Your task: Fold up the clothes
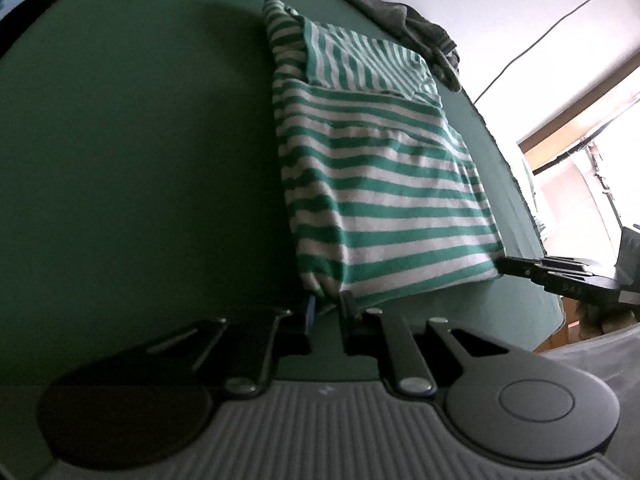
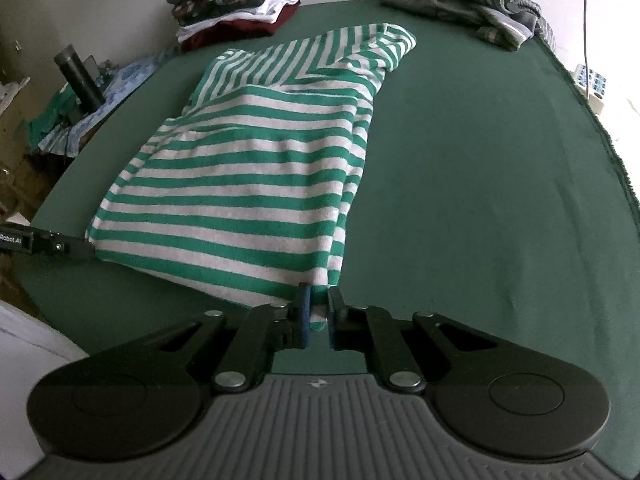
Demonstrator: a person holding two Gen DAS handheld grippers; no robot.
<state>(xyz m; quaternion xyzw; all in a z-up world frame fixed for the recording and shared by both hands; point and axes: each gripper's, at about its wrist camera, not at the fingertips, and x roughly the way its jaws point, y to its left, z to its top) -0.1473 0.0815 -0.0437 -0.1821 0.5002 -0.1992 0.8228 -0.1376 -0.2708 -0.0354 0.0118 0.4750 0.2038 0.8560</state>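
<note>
A green-and-white striped shirt [image 1: 380, 184] lies partly folded on the green table cloth [image 1: 140, 160]; it also shows in the right wrist view [image 2: 248, 184]. My left gripper [image 1: 329, 305] is shut on the shirt's near hem corner. My right gripper [image 2: 318, 300] is shut on the opposite hem corner. The right gripper's fingers [image 1: 552, 270] show at the shirt's right corner in the left wrist view. The left gripper's fingers [image 2: 60, 245] show at the shirt's left corner in the right wrist view. Both corners sit low, at the table's near edge.
A stack of folded clothes [image 2: 236, 4] stands at the table's far left. A crumpled grey garment [image 2: 472, 4] lies at the far right, also seen in the left wrist view [image 1: 412, 28]. A dark bottle [image 2: 80, 76] and clutter sit beyond the left edge.
</note>
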